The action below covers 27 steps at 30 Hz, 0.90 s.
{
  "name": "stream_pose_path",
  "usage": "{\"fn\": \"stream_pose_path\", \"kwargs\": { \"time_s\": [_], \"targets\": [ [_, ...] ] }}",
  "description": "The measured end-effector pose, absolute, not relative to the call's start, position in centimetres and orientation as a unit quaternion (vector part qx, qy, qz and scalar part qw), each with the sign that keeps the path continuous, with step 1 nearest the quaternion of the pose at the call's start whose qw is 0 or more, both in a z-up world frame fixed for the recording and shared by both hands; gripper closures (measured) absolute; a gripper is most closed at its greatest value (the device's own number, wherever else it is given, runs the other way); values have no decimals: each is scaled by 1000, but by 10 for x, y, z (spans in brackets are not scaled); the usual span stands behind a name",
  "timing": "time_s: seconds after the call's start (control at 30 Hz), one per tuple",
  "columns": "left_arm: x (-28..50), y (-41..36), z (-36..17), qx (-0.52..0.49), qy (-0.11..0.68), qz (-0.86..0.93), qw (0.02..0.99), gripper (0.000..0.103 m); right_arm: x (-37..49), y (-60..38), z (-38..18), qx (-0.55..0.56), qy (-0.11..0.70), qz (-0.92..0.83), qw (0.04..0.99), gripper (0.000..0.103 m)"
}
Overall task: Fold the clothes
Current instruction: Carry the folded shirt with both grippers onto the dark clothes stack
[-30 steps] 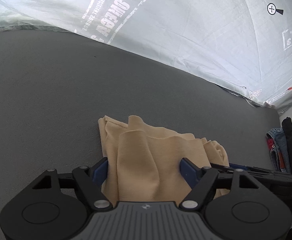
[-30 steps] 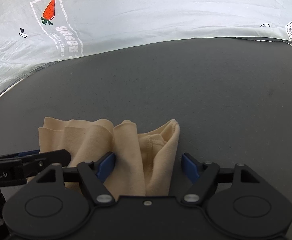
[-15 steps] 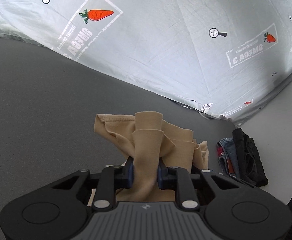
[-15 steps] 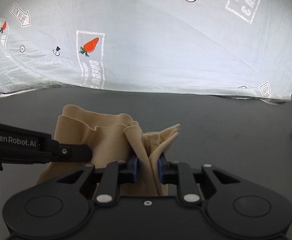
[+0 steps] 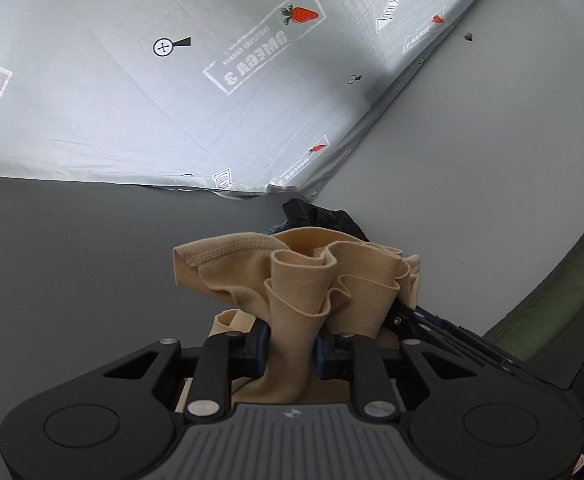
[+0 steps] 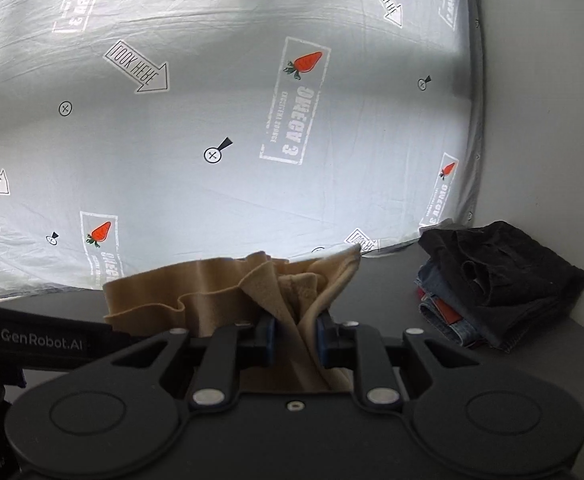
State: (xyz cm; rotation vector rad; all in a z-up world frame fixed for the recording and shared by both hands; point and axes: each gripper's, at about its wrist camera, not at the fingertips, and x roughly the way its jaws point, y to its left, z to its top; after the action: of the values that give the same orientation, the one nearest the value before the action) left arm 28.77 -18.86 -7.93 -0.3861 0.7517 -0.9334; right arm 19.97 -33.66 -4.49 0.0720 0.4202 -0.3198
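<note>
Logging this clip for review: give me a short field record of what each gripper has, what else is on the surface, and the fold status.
left gripper: shut on a bunched part of the tan garment
right gripper: shut on another bunched part of the same garment
garment state: gathered in ruffles between the two grippers, not flat
pile of clothes: dark and denim pieces stacked on the grey surface, to the right
backdrop: printed sheet with carrots and arrows
fold status: not yet folded

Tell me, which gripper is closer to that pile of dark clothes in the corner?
Right. The right gripper, clamped on the tan garment, has the dark pile just beside it; the left gripper grips the garment's far side.
</note>
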Motion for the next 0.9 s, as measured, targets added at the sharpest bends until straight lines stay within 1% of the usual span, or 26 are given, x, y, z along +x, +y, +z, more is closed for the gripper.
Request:
{"fn": "stream_pose_path", "kwargs": {
  "time_s": [0.17, 0.3, 0.63, 0.73, 0.9],
  "targets": [
    [249, -236, -57, -172, 317, -478, 801, 80, 156, -376, -23, 51, 167, -213, 961, 83],
    [215, -273, -46, -170, 297, -484, 806, 80, 120, -413, -13, 68, 143, -222, 962, 83],
    [154, -374, -28, -193, 288, -450, 823, 80, 48, -519, 6, 60, 111, -208, 970, 83],
    [145, -403, -23, -198, 292, -437, 828, 80, 37, -551, 7, 59, 111, -205, 971, 83],
    [144, -458, -10, -171, 291, -443, 830, 80, 29, -608, 3, 80, 104, -221, 966, 83]
  ]
}}
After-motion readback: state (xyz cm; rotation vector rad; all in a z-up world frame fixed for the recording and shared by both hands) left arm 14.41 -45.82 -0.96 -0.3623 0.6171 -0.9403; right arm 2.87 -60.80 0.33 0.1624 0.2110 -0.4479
